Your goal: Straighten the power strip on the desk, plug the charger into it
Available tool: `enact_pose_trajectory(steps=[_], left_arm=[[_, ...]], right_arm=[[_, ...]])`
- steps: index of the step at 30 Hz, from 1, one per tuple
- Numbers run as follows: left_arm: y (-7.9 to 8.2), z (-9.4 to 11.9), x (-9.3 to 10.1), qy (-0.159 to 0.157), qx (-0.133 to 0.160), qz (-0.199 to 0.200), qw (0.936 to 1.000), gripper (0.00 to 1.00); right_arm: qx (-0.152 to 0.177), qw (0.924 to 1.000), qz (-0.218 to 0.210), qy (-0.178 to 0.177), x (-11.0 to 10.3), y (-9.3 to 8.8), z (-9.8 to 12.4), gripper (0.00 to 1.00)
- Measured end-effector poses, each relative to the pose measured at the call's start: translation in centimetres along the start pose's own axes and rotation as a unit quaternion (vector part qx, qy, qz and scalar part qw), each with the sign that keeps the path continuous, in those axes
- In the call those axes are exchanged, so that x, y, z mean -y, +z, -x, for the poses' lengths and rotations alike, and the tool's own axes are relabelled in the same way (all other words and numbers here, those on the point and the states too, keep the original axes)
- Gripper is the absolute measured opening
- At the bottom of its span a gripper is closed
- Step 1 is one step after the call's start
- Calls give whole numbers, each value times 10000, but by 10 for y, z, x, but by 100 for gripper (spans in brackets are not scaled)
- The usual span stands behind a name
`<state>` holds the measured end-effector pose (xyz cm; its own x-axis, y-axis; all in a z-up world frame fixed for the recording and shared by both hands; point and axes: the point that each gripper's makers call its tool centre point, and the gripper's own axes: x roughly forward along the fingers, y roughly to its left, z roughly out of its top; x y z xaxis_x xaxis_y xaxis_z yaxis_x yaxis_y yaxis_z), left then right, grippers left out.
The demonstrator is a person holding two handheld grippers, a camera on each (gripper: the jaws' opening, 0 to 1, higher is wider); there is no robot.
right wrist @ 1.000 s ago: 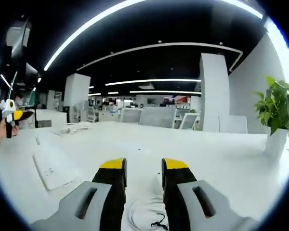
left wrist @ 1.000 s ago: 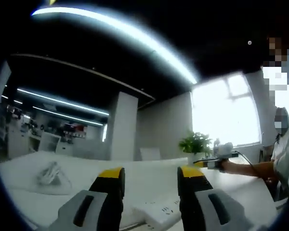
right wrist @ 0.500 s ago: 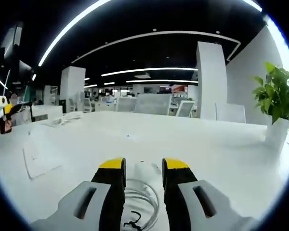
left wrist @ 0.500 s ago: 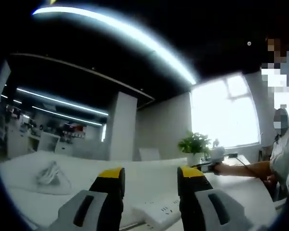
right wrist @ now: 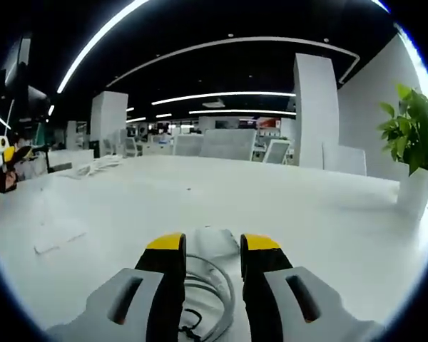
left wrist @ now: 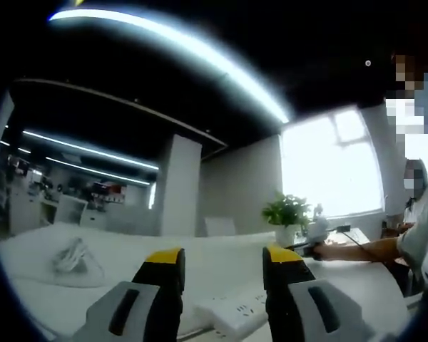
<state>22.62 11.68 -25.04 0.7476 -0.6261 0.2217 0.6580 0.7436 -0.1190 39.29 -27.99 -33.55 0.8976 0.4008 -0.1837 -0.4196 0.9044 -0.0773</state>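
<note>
My left gripper (left wrist: 222, 265) hangs over the white counter (left wrist: 221, 256), jaws spread apart with nothing between them. Just beyond the tips, low between them, lies the white power strip (left wrist: 232, 313), its sockets facing up. Off to the left sits a loose bundle of white cable (left wrist: 75, 256). To the right, a hand holds my right gripper (left wrist: 315, 235) near the potted plant (left wrist: 285, 214).

In the right gripper view, that gripper (right wrist: 212, 246) also shows parted, empty jaws above the counter (right wrist: 307, 214). The white charger (right wrist: 214, 239) rests on the counter just past the tips, its coiled cord (right wrist: 207, 292) looping back beneath them. The plant (right wrist: 414, 142) stands at the right edge.
</note>
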Motion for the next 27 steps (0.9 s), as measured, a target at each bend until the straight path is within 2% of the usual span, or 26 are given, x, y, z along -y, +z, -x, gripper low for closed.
enact_pose_trajectory(steps=[9,27], left_arm=[[-2,0,0,-22,-58,-4,10000,44],[-5,0,2,-48,-126,-60,9999,44]], right_arm=[[-46,10000,-10,-49,2,-1,0,30],[-201,9997,20,169,-1,-8,-5,32]])
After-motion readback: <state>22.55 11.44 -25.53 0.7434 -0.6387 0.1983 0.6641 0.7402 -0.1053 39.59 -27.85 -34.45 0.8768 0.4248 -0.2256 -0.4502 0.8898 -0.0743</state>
